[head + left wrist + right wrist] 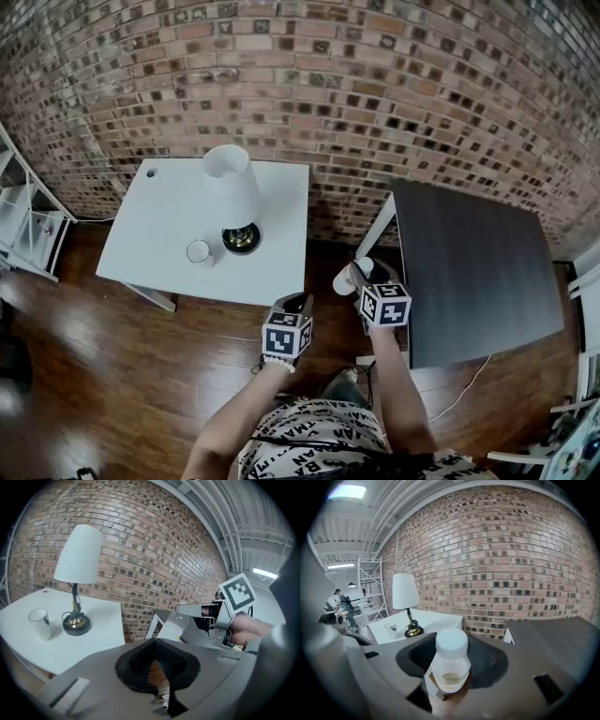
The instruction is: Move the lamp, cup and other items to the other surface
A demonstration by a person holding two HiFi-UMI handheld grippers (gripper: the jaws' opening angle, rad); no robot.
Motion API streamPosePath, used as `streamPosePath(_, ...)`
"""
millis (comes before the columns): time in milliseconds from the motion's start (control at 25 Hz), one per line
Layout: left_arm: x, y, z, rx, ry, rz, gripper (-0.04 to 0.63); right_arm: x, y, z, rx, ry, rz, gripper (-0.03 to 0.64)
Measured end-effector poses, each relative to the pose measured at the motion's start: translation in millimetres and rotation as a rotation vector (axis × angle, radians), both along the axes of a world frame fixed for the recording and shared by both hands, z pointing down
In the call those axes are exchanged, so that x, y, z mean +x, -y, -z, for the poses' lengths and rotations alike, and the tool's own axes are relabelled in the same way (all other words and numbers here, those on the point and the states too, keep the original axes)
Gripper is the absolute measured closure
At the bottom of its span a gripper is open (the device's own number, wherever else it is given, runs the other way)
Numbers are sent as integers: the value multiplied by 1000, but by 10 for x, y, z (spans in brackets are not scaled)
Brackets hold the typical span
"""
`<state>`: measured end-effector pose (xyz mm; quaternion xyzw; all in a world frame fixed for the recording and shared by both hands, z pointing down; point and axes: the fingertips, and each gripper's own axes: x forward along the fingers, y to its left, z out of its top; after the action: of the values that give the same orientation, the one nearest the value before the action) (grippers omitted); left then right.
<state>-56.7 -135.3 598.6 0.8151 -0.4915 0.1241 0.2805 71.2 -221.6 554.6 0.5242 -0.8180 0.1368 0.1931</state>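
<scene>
A white-shaded lamp [232, 187] [78, 555] [404, 591] with a brass base stands on the white table [150, 234]. A white cup [198, 251] [40, 623] [390, 627] sits just left of the lamp's base. The dark table [478, 272] [553, 634] stands to the right. My right gripper [361, 274] [451, 677] is shut on a white-capped clear bottle [345, 279] [451, 660] [171, 629], over the floor between the two tables. My left gripper [294, 302] [159, 677] hangs beside it over the floor, shut with nothing in it.
A brick wall [375, 84] runs behind both tables. A white shelf rack [23, 225] stands at the far left. A cable [469, 375] lies on the wooden floor by the dark table's front. White furniture [586, 281] shows at the right edge.
</scene>
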Motion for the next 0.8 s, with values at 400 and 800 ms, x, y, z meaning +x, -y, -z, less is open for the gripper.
streamPosePath(400, -780, 7, -93, -9, -10, 148, 589, -948, 350, -21, 19, -33, 148, 415)
streamPosePath(800, -1182, 416, -190, -3, -3, 316, 589, -1535, 1227, -185, 34, -50, 300, 415)
